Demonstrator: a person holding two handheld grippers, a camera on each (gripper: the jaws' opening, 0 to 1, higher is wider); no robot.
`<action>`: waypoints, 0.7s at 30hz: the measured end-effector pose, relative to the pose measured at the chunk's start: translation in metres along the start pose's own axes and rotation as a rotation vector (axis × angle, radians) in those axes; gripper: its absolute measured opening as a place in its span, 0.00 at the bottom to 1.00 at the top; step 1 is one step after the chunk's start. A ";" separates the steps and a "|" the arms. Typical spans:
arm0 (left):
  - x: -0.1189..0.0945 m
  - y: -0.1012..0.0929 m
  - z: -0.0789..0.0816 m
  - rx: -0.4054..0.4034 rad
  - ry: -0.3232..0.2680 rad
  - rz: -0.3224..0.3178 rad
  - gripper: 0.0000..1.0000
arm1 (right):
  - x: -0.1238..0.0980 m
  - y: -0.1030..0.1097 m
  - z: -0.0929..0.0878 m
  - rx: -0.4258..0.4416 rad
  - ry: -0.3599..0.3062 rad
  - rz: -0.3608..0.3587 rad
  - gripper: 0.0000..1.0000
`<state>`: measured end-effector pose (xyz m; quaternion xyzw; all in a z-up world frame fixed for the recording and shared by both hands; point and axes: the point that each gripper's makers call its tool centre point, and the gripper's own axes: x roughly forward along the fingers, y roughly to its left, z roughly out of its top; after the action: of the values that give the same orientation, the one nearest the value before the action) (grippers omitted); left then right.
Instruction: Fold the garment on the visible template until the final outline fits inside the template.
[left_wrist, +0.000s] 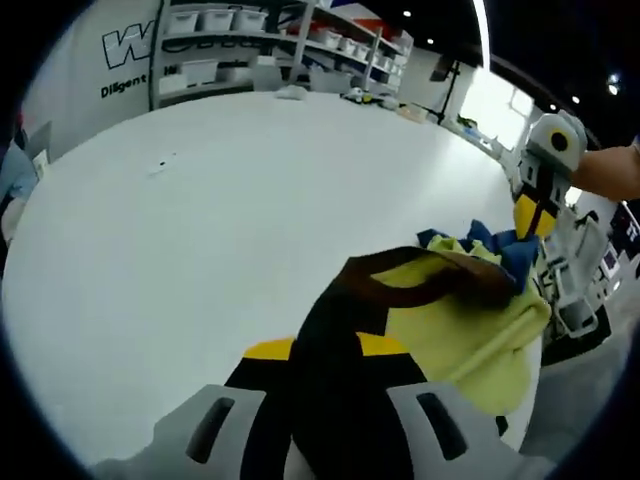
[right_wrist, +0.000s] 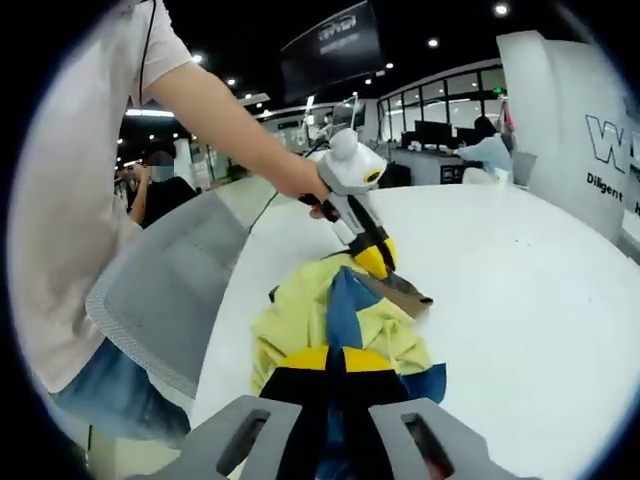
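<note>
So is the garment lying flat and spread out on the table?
No, the garment sits bunched in a crumpled heap near the edge of the white table.

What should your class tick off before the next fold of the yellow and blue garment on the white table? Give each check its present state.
1. Left tool shut on the garment: ok.
2. Right tool shut on the garment: ok.
3. Garment lying flat: not ok, bunched up.
4. Garment fully on the table: not ok, it sits at the edge.
5. Template outline visible: cannot tell.
</note>
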<state>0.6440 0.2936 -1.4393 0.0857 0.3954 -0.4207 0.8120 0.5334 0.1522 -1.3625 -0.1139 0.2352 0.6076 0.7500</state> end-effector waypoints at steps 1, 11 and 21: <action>0.000 0.001 -0.003 0.005 0.010 0.006 0.21 | -0.002 -0.001 0.000 0.007 -0.005 -0.009 0.00; -0.008 -0.006 -0.005 0.001 0.009 0.007 0.02 | -0.020 -0.027 0.004 0.170 -0.104 -0.140 0.00; -0.061 -0.005 0.043 -0.006 -0.177 0.040 0.02 | -0.039 -0.055 0.017 0.364 -0.201 -0.241 0.00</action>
<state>0.6440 0.3080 -1.3658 0.0537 0.3215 -0.4093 0.8522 0.5840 0.1136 -1.3351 0.0567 0.2498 0.4697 0.8449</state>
